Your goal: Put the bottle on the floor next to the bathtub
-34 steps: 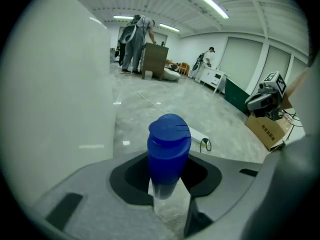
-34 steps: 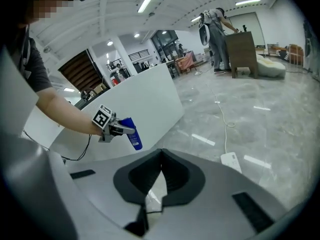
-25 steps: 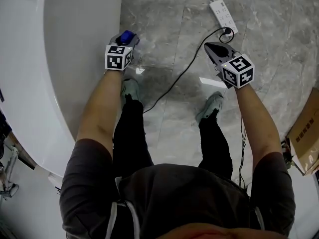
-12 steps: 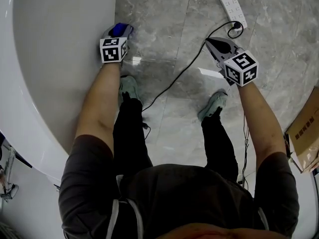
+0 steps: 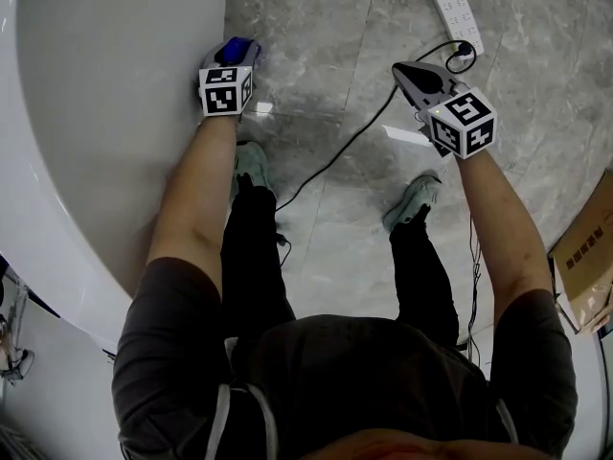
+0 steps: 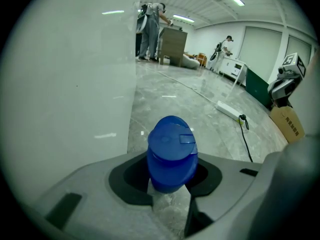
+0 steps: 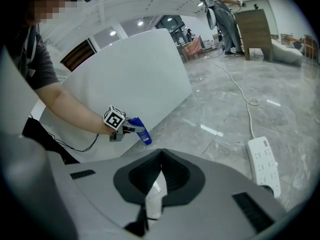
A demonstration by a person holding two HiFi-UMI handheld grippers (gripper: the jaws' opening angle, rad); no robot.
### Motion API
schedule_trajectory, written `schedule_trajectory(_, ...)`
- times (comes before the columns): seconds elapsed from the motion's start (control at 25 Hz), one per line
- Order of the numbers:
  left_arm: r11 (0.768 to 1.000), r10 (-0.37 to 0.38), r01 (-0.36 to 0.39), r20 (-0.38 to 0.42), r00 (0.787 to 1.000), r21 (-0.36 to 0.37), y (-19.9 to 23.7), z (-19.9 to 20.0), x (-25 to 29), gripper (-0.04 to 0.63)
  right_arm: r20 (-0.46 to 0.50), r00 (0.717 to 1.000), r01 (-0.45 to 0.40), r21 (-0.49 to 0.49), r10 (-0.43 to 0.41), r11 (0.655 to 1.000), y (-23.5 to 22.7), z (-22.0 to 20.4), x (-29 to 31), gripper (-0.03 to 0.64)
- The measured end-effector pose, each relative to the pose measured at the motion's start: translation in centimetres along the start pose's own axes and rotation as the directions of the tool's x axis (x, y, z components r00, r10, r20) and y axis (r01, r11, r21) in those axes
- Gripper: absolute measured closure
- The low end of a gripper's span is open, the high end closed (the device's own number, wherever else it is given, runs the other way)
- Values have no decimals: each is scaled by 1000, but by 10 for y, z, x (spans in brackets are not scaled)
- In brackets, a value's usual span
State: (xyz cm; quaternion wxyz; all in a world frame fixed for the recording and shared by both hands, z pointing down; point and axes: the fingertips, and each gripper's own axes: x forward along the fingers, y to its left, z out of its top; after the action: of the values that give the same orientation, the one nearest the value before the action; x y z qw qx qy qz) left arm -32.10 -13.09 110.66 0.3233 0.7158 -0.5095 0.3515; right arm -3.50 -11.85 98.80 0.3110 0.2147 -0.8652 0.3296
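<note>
The white bathtub [image 5: 115, 113] curved along the left. Beside it the grey marble floor [image 5: 316, 27] lay open, crossed by a black cable [image 5: 354, 137] running to a power strip [image 5: 457, 15]. Both forearms reached downward. The left gripper [image 5: 235, 60], just beside the tub wall, had its fingers [image 6: 90, 199] clamped on the blue-capped bottle [image 6: 171, 154], low by the floor. The right gripper [image 5: 402, 70] hung closed and empty.

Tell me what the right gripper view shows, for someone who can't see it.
The left gripper holds a blue bottle low beside the white bathtub. Nearer, the right gripper, jaws closed, fills the bottom, and a white power strip lies on the grey floor.
</note>
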Motion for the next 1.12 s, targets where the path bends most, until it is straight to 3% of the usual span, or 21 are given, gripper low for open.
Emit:
schedule_trajectory(0.48, 1000, -9, 10, -50, 999, 10, -4, -20, -8, 449, -24, 999, -23, -4, 22, 1000, 9, -8, 7, 624)
schedule_trajectory(0.68, 998, -25, 28, -61, 998, 49, -11, -22, -7, 436, -21, 999, -31, -15, 31, 999, 15, -5, 9, 624)
schedule_trajectory(1.12, 999, -14, 16, -45, 999, 46, -13, -18, -17, 335, -17, 1000, -27, -33, 27, 999, 23, -6, -2, 624)
